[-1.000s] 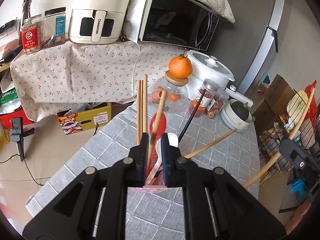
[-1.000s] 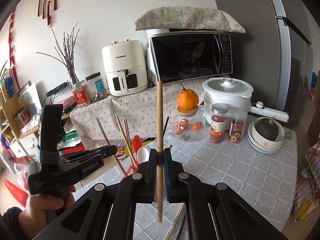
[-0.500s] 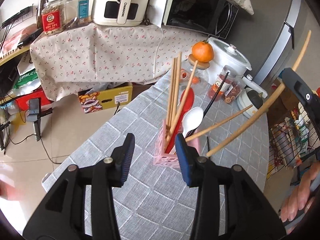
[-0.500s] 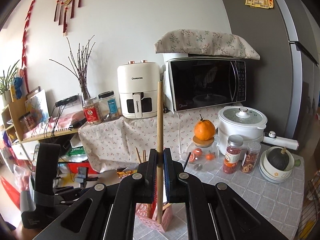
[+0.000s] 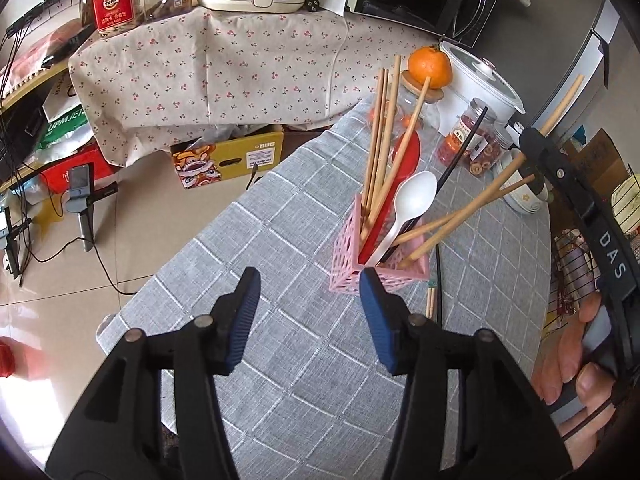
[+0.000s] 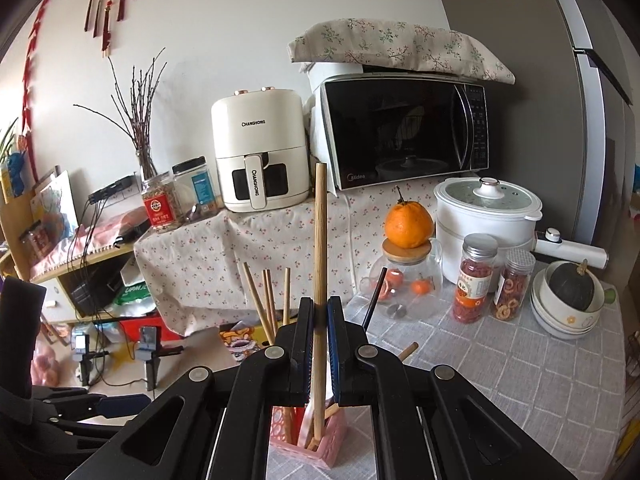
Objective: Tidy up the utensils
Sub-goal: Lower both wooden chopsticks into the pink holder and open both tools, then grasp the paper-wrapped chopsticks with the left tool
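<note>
Left gripper (image 5: 306, 316) jaws just opened, empty; right gripper (image 6: 319, 320) clamps a wooden chopstick (image 6: 320, 240).

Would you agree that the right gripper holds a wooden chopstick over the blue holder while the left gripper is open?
Not quite: the holder is pink, as the left wrist view shows. The right gripper does hold a wooden chopstick over it, and the left gripper is open.

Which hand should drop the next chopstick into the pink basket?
Right: the right gripper already pinches a chopstick whose tip is in the pink basket. The left gripper is open and empty.
</note>
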